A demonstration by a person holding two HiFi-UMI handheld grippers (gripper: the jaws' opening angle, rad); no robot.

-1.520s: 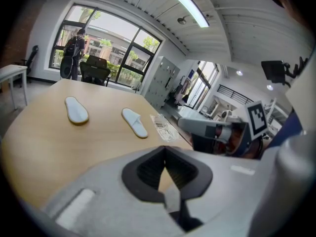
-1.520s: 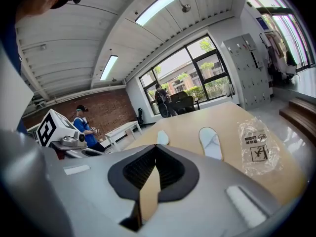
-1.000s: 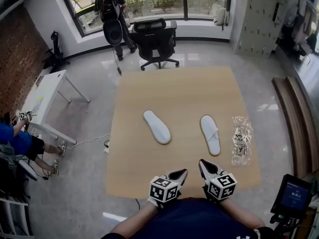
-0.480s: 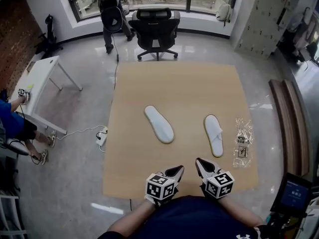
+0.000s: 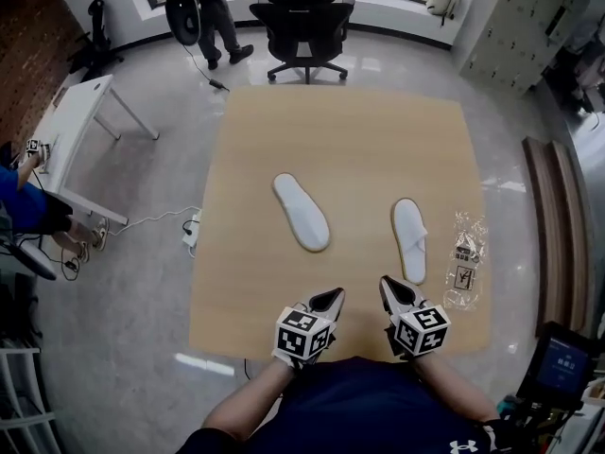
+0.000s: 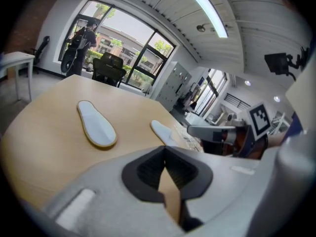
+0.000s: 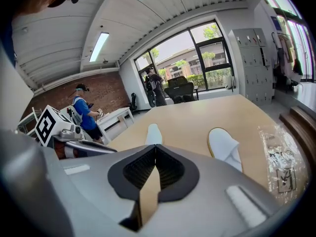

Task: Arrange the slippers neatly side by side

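Observation:
Two white slippers lie apart on the tan table [image 5: 340,149]. The left slipper [image 5: 301,212] [image 6: 96,126] lies sole up, slanted. The right slipper [image 5: 409,239] [image 7: 224,148] lies with its strap up and points straight away from me. My left gripper [image 5: 332,297] [image 6: 165,148] hovers near the table's front edge, shut with nothing in it. My right gripper [image 5: 388,286] [image 7: 155,148] is beside it, just short of the right slipper's heel, also shut and empty.
A clear plastic wrapper [image 5: 463,258] lies at the table's right edge. A black office chair [image 5: 302,12] stands beyond the far edge, with a person [image 5: 194,8] next to it. A white desk [image 5: 71,140] and a seated person [image 5: 24,211] are at left.
Both grippers have edged forward over the table's front edge toward the slippers. The view has shifted forward; the standing person has walked further away. The slippers have not moved.

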